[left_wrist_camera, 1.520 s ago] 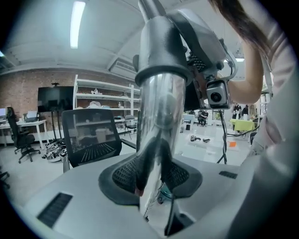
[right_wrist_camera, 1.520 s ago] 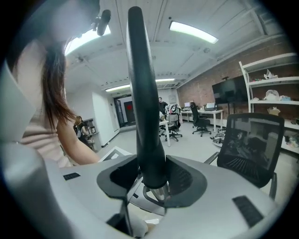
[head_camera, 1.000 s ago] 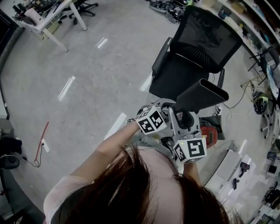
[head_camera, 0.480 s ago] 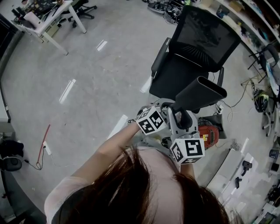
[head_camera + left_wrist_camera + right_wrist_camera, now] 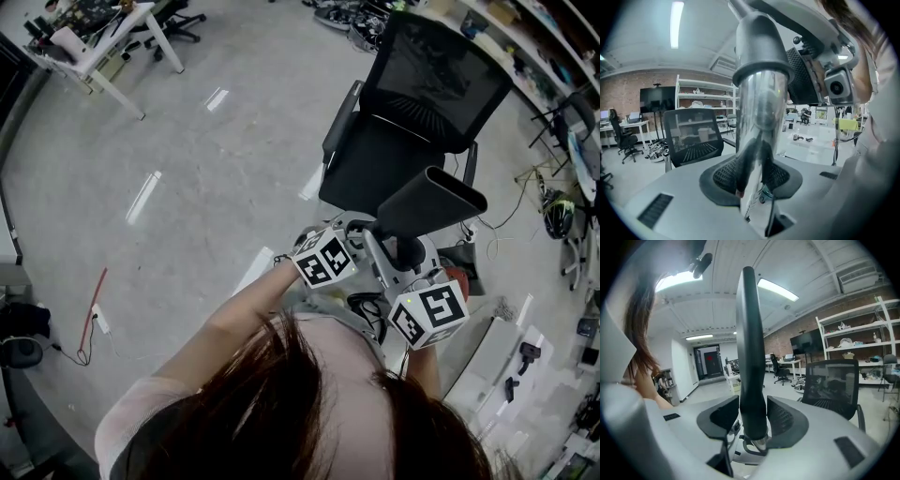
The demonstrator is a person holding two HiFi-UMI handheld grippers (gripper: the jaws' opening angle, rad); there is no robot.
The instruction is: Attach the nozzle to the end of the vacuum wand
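Note:
In the left gripper view a shiny metal vacuum wand (image 5: pixel 761 112) stands upright between the pads of my left gripper (image 5: pixel 757 176), which is shut on it. A grey collar (image 5: pixel 759 51) caps the tube's top. The dark, flat-mouthed nozzle (image 5: pixel 750 352) rises between the pads of my right gripper (image 5: pixel 752 423), which is shut on its neck; a silvery ring shows just under that neck. From the head view the nozzle (image 5: pixel 431 202) points up and right above both marker cubes, left (image 5: pixel 323 258) and right (image 5: pixel 429 314). The joint itself is hidden there.
A black mesh office chair (image 5: pixel 412 103) stands just beyond the grippers. A red machine body (image 5: pixel 450 281) lies on the floor below them. A white table (image 5: pixel 94 47) is at the far left, cluttered shelves (image 5: pixel 562 94) run along the right, and a power strip with cable (image 5: pixel 94 314) lies left.
My right gripper's marker cube has swung rightward and tilted. The nozzle and the left gripper have stayed almost where they were.

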